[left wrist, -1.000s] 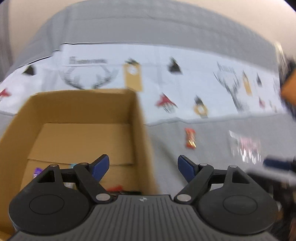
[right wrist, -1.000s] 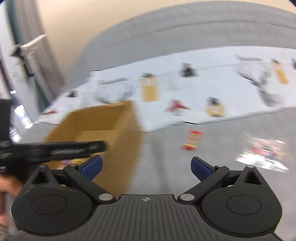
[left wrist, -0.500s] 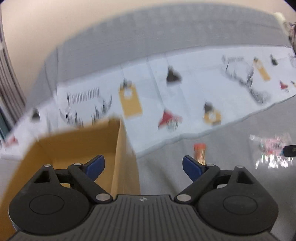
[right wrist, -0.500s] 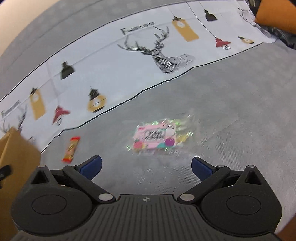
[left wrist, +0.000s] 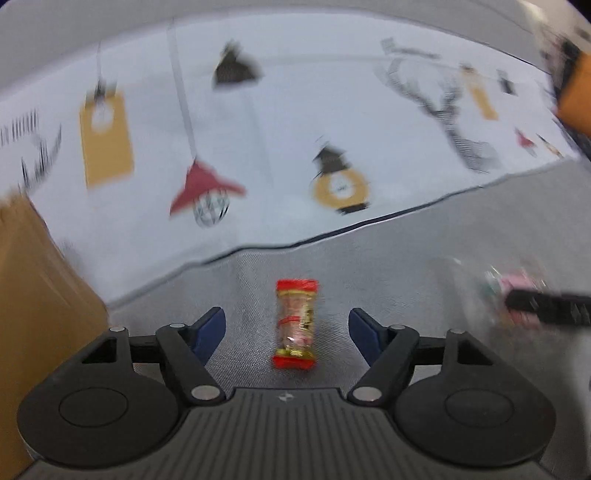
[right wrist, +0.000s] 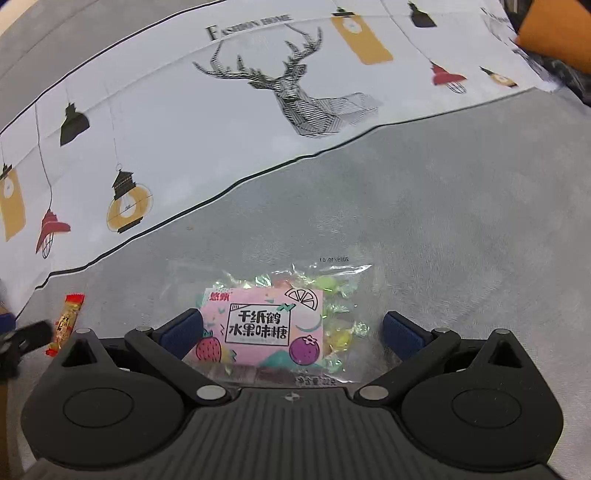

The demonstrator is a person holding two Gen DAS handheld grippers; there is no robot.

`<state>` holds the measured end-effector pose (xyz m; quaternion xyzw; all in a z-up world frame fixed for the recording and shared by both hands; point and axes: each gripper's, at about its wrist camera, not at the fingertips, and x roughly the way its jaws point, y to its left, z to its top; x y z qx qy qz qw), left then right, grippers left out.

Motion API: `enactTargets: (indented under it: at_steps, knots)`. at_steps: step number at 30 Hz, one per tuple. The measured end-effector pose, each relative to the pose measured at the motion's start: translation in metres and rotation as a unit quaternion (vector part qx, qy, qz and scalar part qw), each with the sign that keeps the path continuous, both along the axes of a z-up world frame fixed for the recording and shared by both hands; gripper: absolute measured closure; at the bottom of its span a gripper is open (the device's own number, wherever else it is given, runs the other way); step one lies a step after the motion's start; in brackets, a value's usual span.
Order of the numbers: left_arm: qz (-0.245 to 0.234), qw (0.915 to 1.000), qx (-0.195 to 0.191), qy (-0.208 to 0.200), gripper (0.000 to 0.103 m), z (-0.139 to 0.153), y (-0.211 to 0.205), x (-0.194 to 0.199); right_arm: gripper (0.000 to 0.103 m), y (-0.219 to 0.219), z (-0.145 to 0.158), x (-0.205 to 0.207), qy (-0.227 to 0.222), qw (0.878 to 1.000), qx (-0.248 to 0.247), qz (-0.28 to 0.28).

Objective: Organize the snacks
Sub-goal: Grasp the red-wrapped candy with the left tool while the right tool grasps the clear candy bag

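Observation:
A small red-ended candy stick [left wrist: 296,324] lies on the grey cloth between the open fingers of my left gripper [left wrist: 287,328], not touched. It also shows at the left edge of the right wrist view [right wrist: 66,322]. A clear bag of fruit candies with a pink label [right wrist: 275,325] lies between the open fingers of my right gripper [right wrist: 293,330], apart from both pads. The same bag shows blurred at the right of the left wrist view [left wrist: 513,291]. The cardboard box [left wrist: 33,288] stands at the left of the left wrist view.
A white printed cloth with lanterns and a deer [right wrist: 207,122] covers the far half of the surface. Grey cloth [right wrist: 443,221] lies under the snacks. An orange object [right wrist: 554,26] sits at the far right corner.
My left gripper moved right from over the box and down onto the candy stick. My right gripper swung right and down onto the candy bag. Both stayed open.

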<state>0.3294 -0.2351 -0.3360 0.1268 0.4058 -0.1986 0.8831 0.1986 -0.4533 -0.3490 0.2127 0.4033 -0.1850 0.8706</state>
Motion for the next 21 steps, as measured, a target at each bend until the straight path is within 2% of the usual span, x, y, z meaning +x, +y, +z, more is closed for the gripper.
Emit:
enactTargets:
  at_steps: [1,2,4,5,6,8,9,11,13,14,16,17,19,21]
  knots:
    - [0.01,0.9997,-0.008,0.018,0.026,-0.006,0.003,0.01,0.0,0.002,-0.001,0.002,-0.002,1.0,-0.007,0.005]
    - [0.019,0.9992,-0.012,0.032,0.033,-0.011,0.005,0.017,0.0,0.003,-0.002,0.004,-0.002,1.0,-0.012,0.009]
    - [0.017,0.9992,-0.009,0.033,0.04,-0.017,0.008,0.02,0.0,0.006,-0.002,0.006,-0.001,1.0,-0.02,0.009]
    - [0.009,0.9996,-0.006,0.025,0.051,-0.017,0.008,0.018,0.0,0.008,-0.002,0.007,0.001,1.0,-0.024,0.014]
    - [0.001,0.9997,-0.006,0.022,0.057,-0.016,0.007,0.015,0.0,0.009,-0.002,0.008,0.004,0.999,-0.03,0.025]
    - [-0.012,0.9997,-0.002,0.019,0.08,-0.014,0.005,0.011,0.0,0.007,0.0,0.008,0.01,0.998,-0.032,0.045]
    - [-0.016,0.9995,-0.003,0.028,0.08,-0.013,0.004,0.01,0.0,0.004,0.002,0.005,0.021,0.998,-0.032,0.045]
    - [-0.017,0.999,-0.016,0.038,0.081,-0.012,0.009,0.01,0.001,-0.001,0.007,-0.008,0.051,0.998,-0.026,0.009]
    - [-0.016,0.9989,-0.019,0.04,0.082,-0.011,0.014,0.004,0.008,-0.004,0.01,-0.021,0.04,0.999,0.017,0.007]
    - [-0.016,0.9988,-0.021,0.041,0.082,-0.011,0.017,0.0,0.011,-0.004,0.009,-0.023,0.038,0.999,0.021,0.014]
    - [-0.012,0.9986,-0.025,0.045,0.082,-0.01,0.022,-0.011,0.035,0.005,0.007,-0.017,0.047,0.998,-0.023,0.039]
    - [-0.008,0.9983,-0.031,0.049,0.082,-0.009,0.025,-0.017,0.042,0.009,0.007,-0.013,0.046,0.996,-0.049,0.055]
    - [-0.004,0.9976,-0.039,0.057,0.082,-0.008,0.032,-0.031,0.081,0.008,0.007,-0.011,0.041,0.996,-0.062,0.058]
    - [-0.004,0.9978,-0.038,0.054,0.082,-0.007,0.039,-0.045,0.102,0.006,0.007,-0.013,0.046,0.995,-0.068,0.061]
